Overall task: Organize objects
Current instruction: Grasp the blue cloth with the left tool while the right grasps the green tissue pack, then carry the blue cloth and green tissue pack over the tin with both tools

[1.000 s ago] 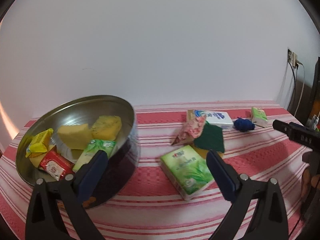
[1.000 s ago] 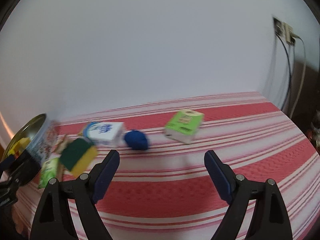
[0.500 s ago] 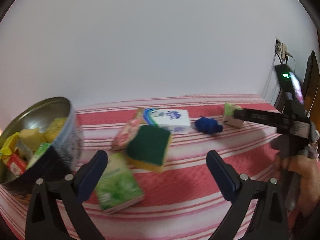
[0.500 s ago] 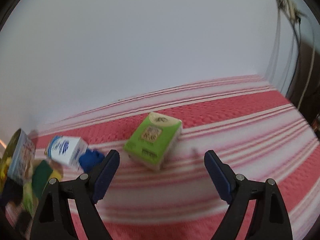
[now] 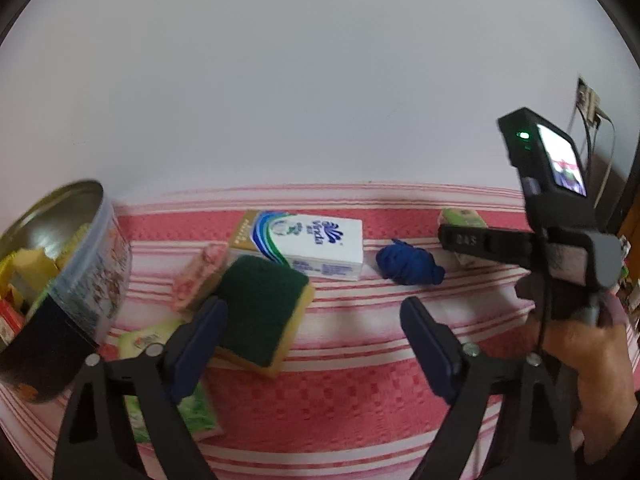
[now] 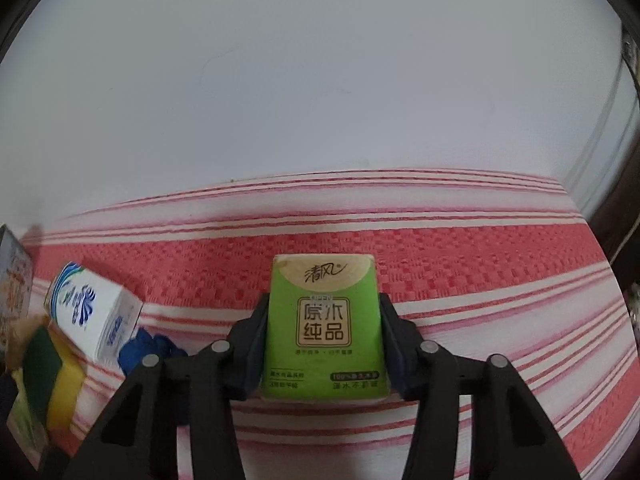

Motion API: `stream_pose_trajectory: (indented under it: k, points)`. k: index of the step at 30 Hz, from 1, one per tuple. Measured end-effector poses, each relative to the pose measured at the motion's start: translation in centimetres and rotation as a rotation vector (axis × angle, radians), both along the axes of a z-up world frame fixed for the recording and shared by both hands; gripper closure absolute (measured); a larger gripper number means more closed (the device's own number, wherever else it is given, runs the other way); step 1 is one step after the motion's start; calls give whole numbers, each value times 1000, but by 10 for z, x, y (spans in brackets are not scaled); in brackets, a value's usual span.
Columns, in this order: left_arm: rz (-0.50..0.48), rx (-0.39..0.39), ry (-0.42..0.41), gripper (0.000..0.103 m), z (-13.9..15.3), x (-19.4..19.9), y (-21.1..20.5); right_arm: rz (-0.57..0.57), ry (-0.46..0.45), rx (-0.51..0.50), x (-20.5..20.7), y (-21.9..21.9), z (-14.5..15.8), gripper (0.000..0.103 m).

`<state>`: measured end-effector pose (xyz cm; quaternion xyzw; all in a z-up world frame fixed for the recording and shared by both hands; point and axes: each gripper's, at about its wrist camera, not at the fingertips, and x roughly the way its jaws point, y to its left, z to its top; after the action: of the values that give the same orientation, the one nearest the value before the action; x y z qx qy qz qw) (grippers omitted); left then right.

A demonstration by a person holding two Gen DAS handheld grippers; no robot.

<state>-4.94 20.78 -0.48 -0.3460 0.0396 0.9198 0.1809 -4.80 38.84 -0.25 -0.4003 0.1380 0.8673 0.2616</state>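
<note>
Mid-pickup: right gripper (image 6: 322, 334) closing on green tissue pack (image 6: 323, 328), lower centre. Left gripper (image 5: 312, 344) spread, narrowing beside sponge (image 5: 260, 316). Next, probably: lift toward tin (image 5: 60, 280), left edge.

Plain white wall (image 5: 320, 80) behind a table under red-and-white striped cloth (image 6: 460, 248).

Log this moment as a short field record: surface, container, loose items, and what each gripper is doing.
surface: red and white striped cloth
container: round metal tin, already holding yellow sponges and packets
loose items: green and yellow sponge, white and blue tissue box, blue cloth ball, pink packet
right gripper: jaws closing on the green tissue pack, pads at both its sides
left gripper: jaws closing, sponge just ahead, not gripped
</note>
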Motion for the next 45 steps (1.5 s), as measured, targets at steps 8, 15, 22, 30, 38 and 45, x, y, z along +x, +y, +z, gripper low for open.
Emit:
stream_pose_trajectory:
  k: [8,15,22,30,38,45]
  points:
    - [15,-2,-18,27,-1,1,37,-3,89,8,58,11,25,51]
    - [113,107,-136,47,-7,-22,76,-45,122,-10,94,26,34,51]
    - [203,-38,-188,51,-27,-40,123,-82,142,-32,100,32,39,51]
    - [227,-55,-178,69,-25,-41,135,-94,164,-67,102,56,32,51]
    - [22,28,-124,70,-13,-16,120,-89,241,-10,105,44,46,51]
    - [-59,-50,107,70,19,28,92,-98,298,86,109,27,58,51]
